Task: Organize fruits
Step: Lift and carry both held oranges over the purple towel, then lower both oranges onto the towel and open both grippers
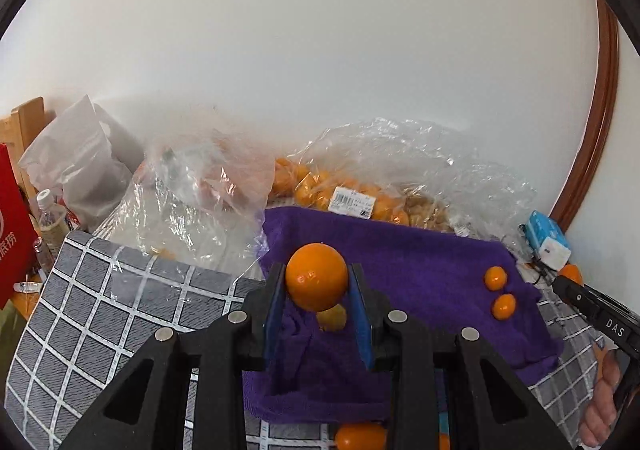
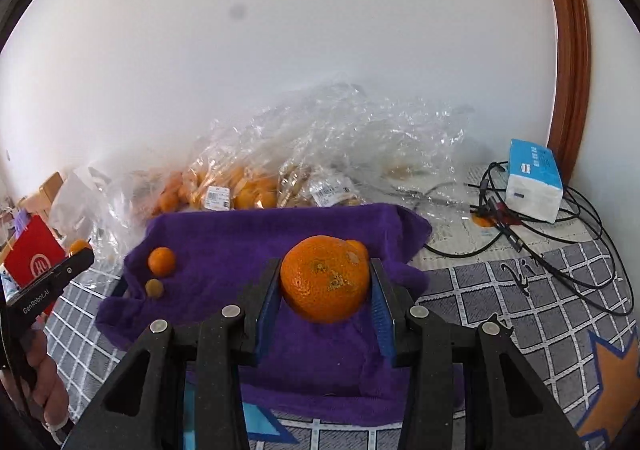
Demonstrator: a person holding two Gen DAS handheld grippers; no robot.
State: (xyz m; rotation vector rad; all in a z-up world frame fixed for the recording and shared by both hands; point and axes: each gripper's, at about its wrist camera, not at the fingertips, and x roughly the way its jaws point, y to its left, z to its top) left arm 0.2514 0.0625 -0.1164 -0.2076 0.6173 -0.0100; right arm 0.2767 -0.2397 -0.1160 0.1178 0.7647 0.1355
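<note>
Hidden first: your left gripper (image 1: 317,292) covers part of a yellowish fruit (image 1: 333,317) lying on the purple towel (image 1: 420,270) just below the smooth orange fruit (image 1: 317,276) that its blue pads pinch. More orange fruit (image 1: 360,436) is cut off at the bottom edge of the left wrist view. Behind the towel, the crinkled clear bags (image 2: 320,153) blur their contents; only orange shapes and a printed label (image 1: 352,202), too small to read, come through. In the right wrist view a small fruit (image 2: 358,248) peeks out from behind the dimpled mandarin (image 2: 325,278), which your right gripper (image 2: 325,298) clamps between its pads above the towel. Both grippers tilt downward toward the towel, each fruit held clear of the cloth. Your left hand (image 2: 44,366) wraps the handle at that view's left edge, partly cut off. Two small fruits (image 1: 499,292) lie together on the towel's right side. Readable writing: "DAS" on the right gripper's body in the left view, "GenRobot.AI" on the left one's body in the right view. The red box (image 2: 34,256) carries a white emblem.
</note>
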